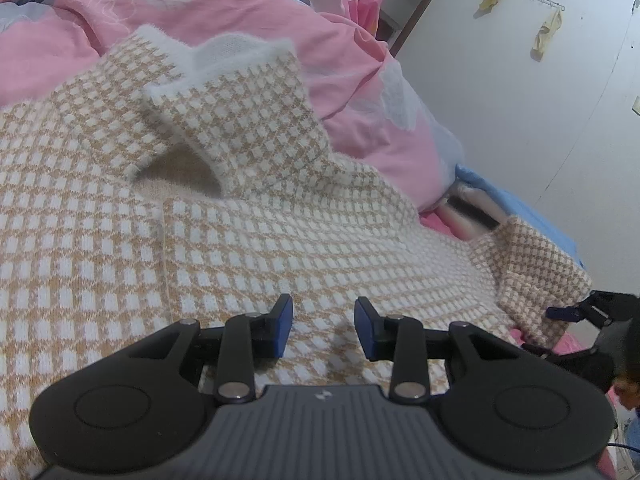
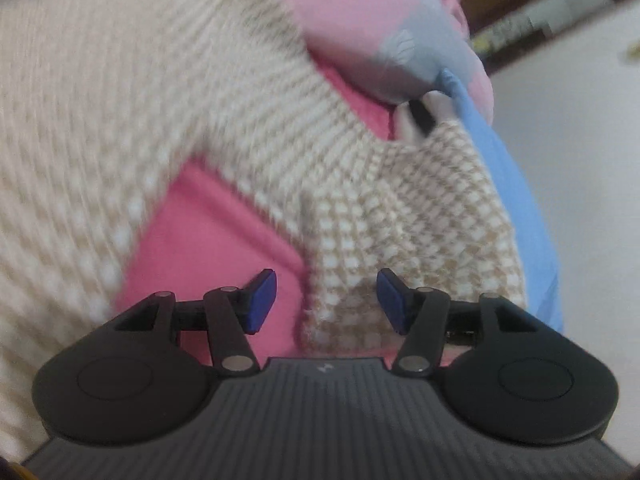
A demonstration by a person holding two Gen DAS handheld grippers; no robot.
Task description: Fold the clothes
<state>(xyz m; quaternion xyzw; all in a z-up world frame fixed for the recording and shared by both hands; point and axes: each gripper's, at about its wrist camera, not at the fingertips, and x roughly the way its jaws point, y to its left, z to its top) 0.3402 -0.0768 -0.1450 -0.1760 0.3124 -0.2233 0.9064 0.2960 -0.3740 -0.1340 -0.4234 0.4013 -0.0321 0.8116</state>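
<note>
Because the checked sweater [image 1: 248, 240] spread on the pink bed [image 2: 208, 240] looks soft and floppy, grab its sleeve [image 2: 420, 216] at one o'clock. The left gripper [image 1: 323, 328] and right gripper [image 2: 326, 300] both gape, holding nothing.

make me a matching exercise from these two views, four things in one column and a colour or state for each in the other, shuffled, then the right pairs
Things:
1. sweater
2. quilt
3. left claw
4. sheet at the bed's edge

Colour or state:
A. light blue
B. open, hovering above the knit, holding nothing
C. tan and white check, spread on the bed, one sleeve folded over the body
D. pink with grey patches, bunched behind the sweater

Pairs: 1-C, 2-D, 3-B, 4-A
</note>
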